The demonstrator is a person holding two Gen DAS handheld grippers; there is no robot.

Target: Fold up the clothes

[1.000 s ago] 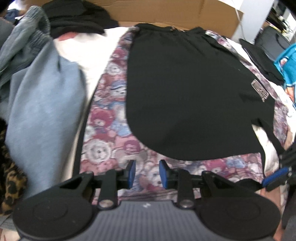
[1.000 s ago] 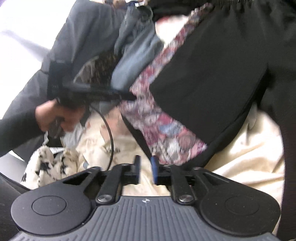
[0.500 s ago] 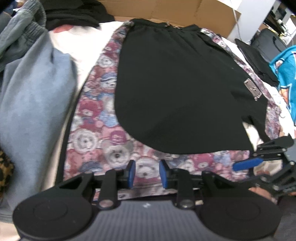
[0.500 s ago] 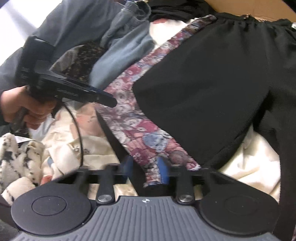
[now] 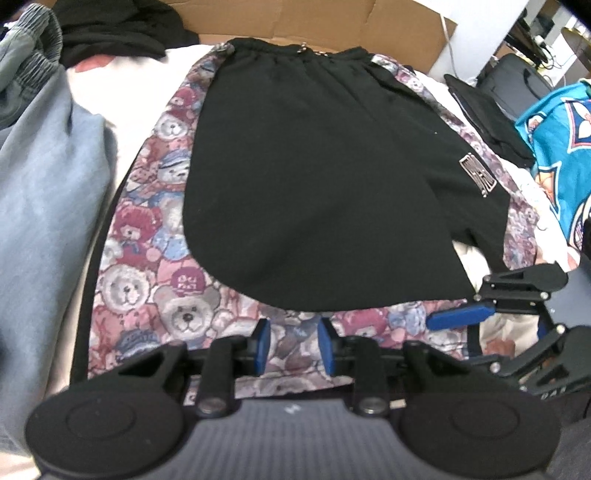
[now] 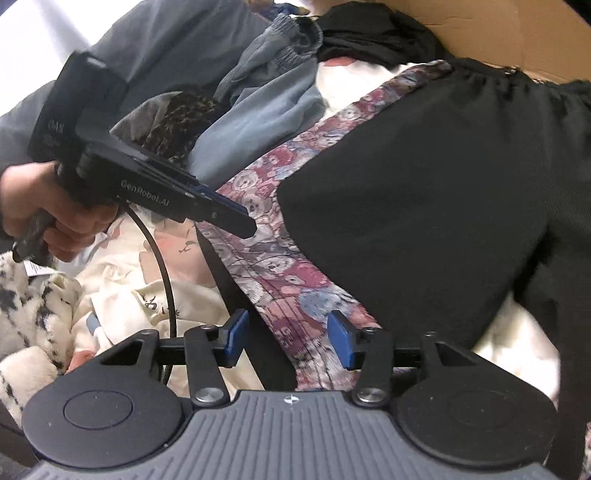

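**Both grippers at the near hem of the bear-print cloth**

Black shorts (image 5: 325, 177) lie spread flat, waistband at the far side against a cardboard box (image 5: 332, 33), legs pointing this way. They sit on top of a bear-print cloth (image 5: 147, 229) that shows as a border down the left and along the near edge.

Left gripper (image 5: 293, 349) is low over the near strip of that cloth, jaws parted to a moderate gap with printed fabric showing between the blue pads; whether it touches the cloth I cannot tell. The hand (image 6: 55, 218) holding it shows in the right wrist view, wrapped round the handle.

Right gripper (image 6: 288, 339) has its jaws spread wide, straddling the cloth's corner and dark trim, with nothing pinched. From the left wrist view it (image 5: 458, 317) comes in from the right, one blue finger lying just by the shorts' hem.

Off to the left, a blue sweatshirt (image 5: 44, 206) is heaped beside the cloth, with a teal garment (image 5: 561, 133) well away on the right.
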